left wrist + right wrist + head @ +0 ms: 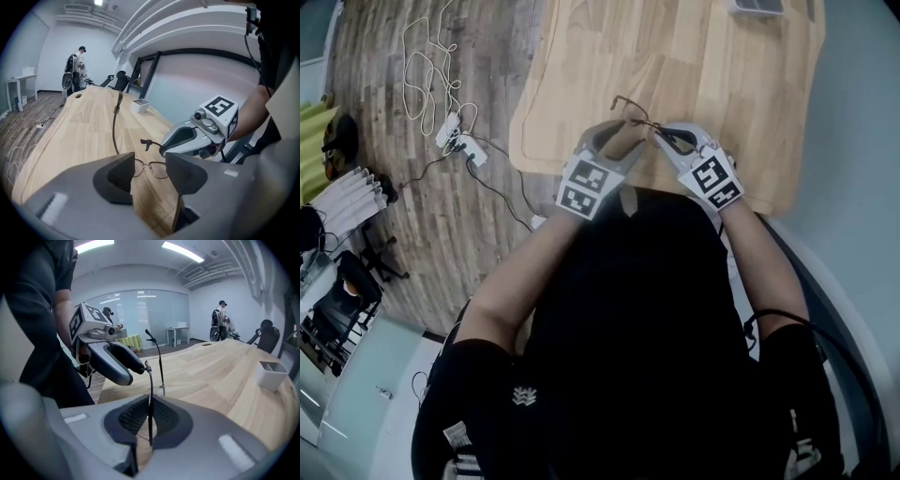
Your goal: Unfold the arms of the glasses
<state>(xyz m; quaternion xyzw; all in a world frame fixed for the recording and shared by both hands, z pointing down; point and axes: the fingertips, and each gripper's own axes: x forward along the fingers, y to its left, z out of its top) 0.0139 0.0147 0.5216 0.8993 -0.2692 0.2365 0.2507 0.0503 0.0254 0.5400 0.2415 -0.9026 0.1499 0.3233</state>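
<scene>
Thin wire glasses (pixel 637 114) hang just over the wooden table (pixel 675 47) near its front edge. My right gripper (pixel 150 427) is shut on a thin dark wire of the frame, which runs upright between its pads. One arm of the glasses (pixel 115 124) sticks up and away, and the lenses (pixel 153 168) lie low beyond my left gripper (pixel 150 164). My left gripper is open; nothing touches its pads. In the head view the left gripper (pixel 619 131) and the right gripper (pixel 668 138) meet at the glasses.
A small white box (pixel 139 105) stands further along the table. White cables and a power strip (pixel 450 131) lie on the floor to the left. A person (pixel 77 65) stands at the room's far end, with office chairs (pixel 119 79) nearby.
</scene>
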